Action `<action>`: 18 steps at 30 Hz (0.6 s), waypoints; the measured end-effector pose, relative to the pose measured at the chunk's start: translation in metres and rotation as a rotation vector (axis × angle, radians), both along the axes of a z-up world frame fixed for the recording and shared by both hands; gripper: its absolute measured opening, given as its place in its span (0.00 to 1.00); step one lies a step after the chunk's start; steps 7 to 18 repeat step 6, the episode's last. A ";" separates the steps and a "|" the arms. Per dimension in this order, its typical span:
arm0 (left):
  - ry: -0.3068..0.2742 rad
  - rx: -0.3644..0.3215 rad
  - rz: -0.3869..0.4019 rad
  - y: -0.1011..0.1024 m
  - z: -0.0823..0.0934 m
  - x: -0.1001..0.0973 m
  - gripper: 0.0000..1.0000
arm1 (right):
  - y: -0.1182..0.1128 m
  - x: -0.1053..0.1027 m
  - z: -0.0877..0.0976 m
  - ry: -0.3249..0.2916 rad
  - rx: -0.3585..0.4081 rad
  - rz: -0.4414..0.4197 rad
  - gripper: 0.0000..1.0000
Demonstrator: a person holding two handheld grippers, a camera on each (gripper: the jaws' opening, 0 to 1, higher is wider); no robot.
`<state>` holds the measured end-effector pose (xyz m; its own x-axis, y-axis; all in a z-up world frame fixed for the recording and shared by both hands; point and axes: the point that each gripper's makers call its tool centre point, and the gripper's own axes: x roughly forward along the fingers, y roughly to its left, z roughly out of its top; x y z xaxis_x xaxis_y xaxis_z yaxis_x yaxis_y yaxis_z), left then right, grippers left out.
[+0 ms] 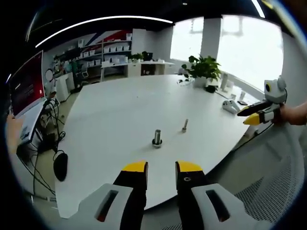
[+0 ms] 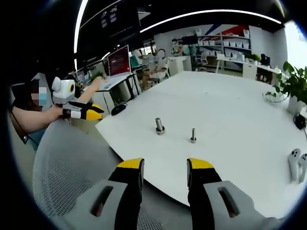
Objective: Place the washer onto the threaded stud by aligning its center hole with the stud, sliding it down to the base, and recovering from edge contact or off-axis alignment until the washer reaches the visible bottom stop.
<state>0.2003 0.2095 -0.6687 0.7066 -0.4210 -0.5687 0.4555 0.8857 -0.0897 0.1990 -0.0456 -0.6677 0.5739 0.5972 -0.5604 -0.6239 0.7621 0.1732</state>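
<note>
Both grippers hang off the white table's near edge, jaws spread and empty: the left gripper and the right gripper. Ahead of them on the table, well apart from the jaws, stands a thick upright stud with a collar at its base, possibly the washer. Just beyond it stands a slimmer threaded stud.

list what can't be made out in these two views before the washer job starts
- Washer: left gripper view, too small to tell whether one sits at the base of the wider stud.
- Threads on the thin stud: right gripper view, too small and blurred.
- Right gripper as seen in the left gripper view: jaw gap too small to judge.
- Monitor: text blurred.
</note>
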 end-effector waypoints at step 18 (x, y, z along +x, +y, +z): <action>-0.004 -0.005 -0.005 -0.001 0.001 0.000 0.20 | -0.002 0.002 0.001 -0.004 0.000 -0.011 0.38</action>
